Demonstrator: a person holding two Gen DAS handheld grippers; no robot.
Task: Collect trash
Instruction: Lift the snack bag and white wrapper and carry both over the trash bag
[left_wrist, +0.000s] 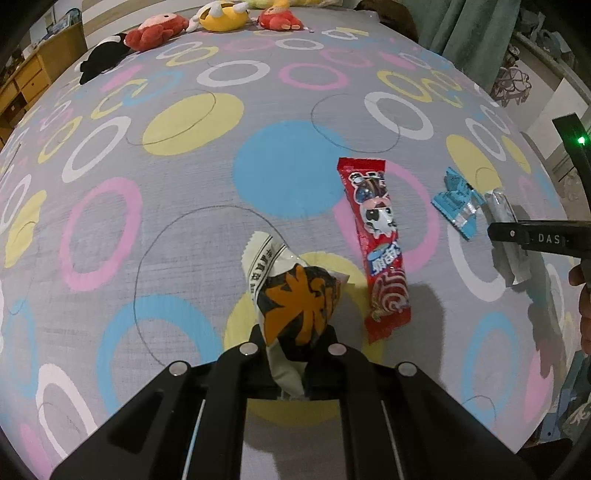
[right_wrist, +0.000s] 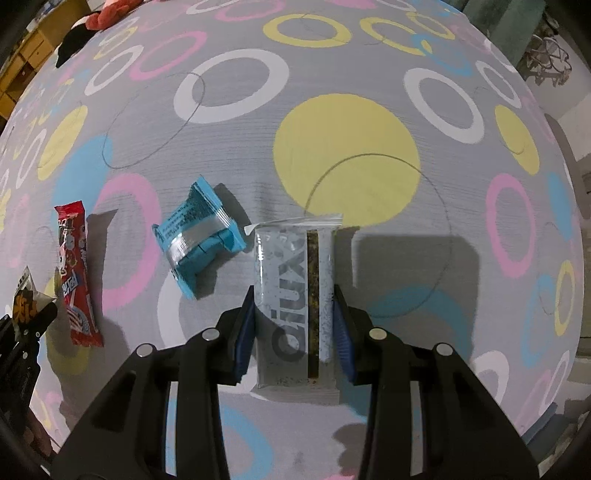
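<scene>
My left gripper (left_wrist: 293, 338) is shut on a crumpled white and orange wrapper (left_wrist: 295, 299), held just above the bed. A long red snack wrapper (left_wrist: 376, 243) lies to its right, then a blue wrapper (left_wrist: 458, 201). My right gripper (right_wrist: 294, 321) is closed around a grey wrapper (right_wrist: 293, 299) lying on the bedsheet, with its blue pads (right_wrist: 245, 332) against both sides. The blue wrapper (right_wrist: 199, 232) lies just left of it, the red wrapper (right_wrist: 75, 273) farther left. The right gripper also shows at the right edge of the left wrist view (left_wrist: 496, 230).
The bed has a grey sheet (left_wrist: 184, 221) with coloured rings and circles. Several plush toys (left_wrist: 155, 31) lie along its far edge. A wooden desk (left_wrist: 26, 77) stands far left. A green curtain (left_wrist: 461, 26) hangs beyond the bed's far right corner.
</scene>
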